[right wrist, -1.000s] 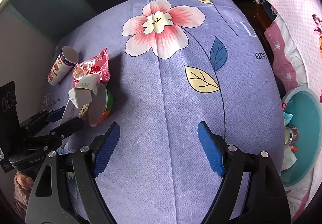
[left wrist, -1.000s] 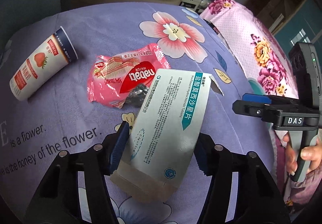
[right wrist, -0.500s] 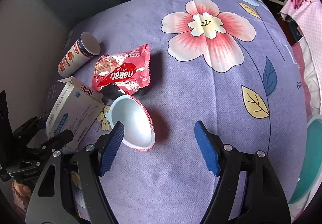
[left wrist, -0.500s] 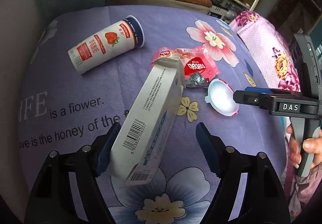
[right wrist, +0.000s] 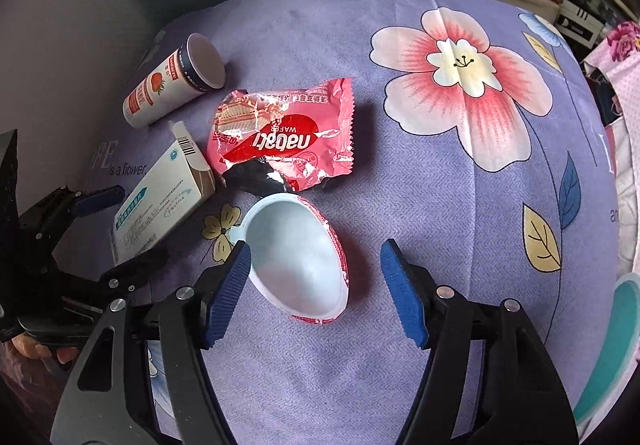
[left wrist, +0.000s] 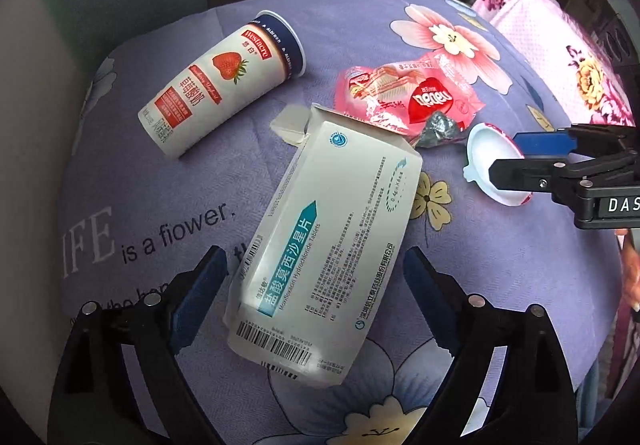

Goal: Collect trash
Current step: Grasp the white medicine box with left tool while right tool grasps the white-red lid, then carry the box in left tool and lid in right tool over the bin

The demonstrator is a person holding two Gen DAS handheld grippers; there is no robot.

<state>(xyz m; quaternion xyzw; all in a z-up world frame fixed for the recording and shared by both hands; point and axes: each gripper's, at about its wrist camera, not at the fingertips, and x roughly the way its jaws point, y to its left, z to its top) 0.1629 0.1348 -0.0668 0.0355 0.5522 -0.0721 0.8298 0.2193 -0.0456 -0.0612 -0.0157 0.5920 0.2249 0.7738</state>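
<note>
A white medicine box [left wrist: 328, 245] lies flat on the purple flowered cloth [left wrist: 168, 181]. It sits between the fingers of my left gripper [left wrist: 312, 293], whose jaws are opening with both pads clear of it. A small white plastic cup [right wrist: 300, 265] with a red rim lies on its side between the fingers of my right gripper [right wrist: 314, 293]. Those jaws are closing; the left pad is close to the rim and the right pad stands apart. A pink wafer wrapper [right wrist: 284, 141] and a strawberry drink cup [right wrist: 172, 89] lie just beyond.
A teal bin [right wrist: 616, 345] shows at the right edge, below the cloth's rim. A pink flowered fabric [left wrist: 560, 57] lies to the right. My left gripper [right wrist: 120, 235] works close beside the right one, with a sofa behind.
The left gripper let go of the medicine box, which tipped over and now lies flat between wider jaws. The right gripper moved left until the white cup came between its fingers.
</note>
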